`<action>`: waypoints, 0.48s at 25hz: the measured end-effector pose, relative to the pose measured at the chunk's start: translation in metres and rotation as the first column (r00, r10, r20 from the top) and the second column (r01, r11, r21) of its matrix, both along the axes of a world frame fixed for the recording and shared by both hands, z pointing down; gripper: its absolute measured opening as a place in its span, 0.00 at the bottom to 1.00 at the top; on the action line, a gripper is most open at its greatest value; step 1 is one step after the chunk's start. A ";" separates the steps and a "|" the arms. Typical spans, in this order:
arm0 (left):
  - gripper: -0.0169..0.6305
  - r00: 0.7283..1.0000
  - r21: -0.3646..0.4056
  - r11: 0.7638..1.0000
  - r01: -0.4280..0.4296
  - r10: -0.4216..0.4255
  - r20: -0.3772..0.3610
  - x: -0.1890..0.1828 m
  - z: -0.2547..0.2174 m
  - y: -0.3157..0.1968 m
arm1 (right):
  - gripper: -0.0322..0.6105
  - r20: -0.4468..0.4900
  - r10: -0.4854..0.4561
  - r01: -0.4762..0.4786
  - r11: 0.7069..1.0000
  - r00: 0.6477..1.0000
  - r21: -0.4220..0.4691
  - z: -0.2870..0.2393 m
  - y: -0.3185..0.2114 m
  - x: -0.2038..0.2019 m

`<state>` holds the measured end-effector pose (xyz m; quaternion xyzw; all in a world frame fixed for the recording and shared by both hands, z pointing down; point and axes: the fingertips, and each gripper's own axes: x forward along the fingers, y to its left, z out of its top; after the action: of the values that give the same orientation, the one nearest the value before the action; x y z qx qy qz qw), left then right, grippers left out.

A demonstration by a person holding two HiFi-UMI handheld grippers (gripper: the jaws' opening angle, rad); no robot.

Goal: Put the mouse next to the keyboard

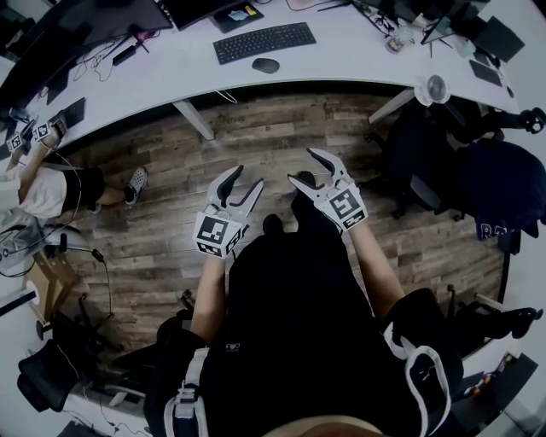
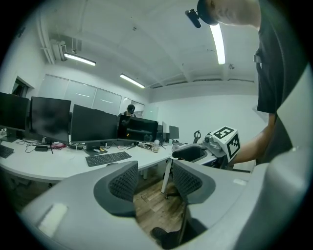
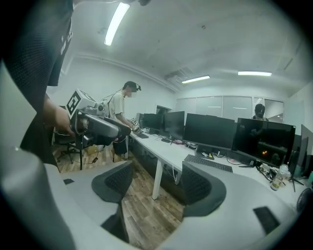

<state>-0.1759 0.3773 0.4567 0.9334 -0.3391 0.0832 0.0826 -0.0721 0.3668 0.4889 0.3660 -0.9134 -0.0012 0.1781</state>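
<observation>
The black keyboard lies on the white curved desk, and the dark mouse sits just in front of it, toward its right half. Both grippers hang over the wooden floor, well short of the desk. My left gripper is open with nothing between its jaws, and so is my right gripper. In the left gripper view the keyboard shows beyond the empty jaws of the left gripper. The right gripper view shows the keyboard past the empty right gripper.
Dark monitors stand along the desk's far side, with cables and small items around them. Office chairs stand at the right. Another person stands at the left end of the desk. A desk leg reaches the floor ahead.
</observation>
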 end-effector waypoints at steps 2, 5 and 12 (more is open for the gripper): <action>0.37 1.000 0.002 1.000 -0.003 0.003 0.004 0.004 0.001 -0.003 | 0.54 -0.001 0.007 -0.007 1.000 1.000 -0.007 0.004 -0.003 0.008; 0.37 1.000 0.005 1.000 0.001 -0.001 0.003 0.007 0.001 -0.012 | 0.54 0.001 0.015 -0.015 1.000 1.000 -0.006 0.005 -0.013 0.014; 0.37 1.000 0.003 1.000 0.031 -0.031 0.001 0.013 -0.002 -0.035 | 0.54 0.000 -0.009 0.009 1.000 1.000 -0.004 0.003 -0.036 0.019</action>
<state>-0.1627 0.3425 0.4548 0.9280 -0.3539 0.0819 0.0824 -0.0528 0.3305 0.4919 0.3615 -0.9151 -0.0001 0.1786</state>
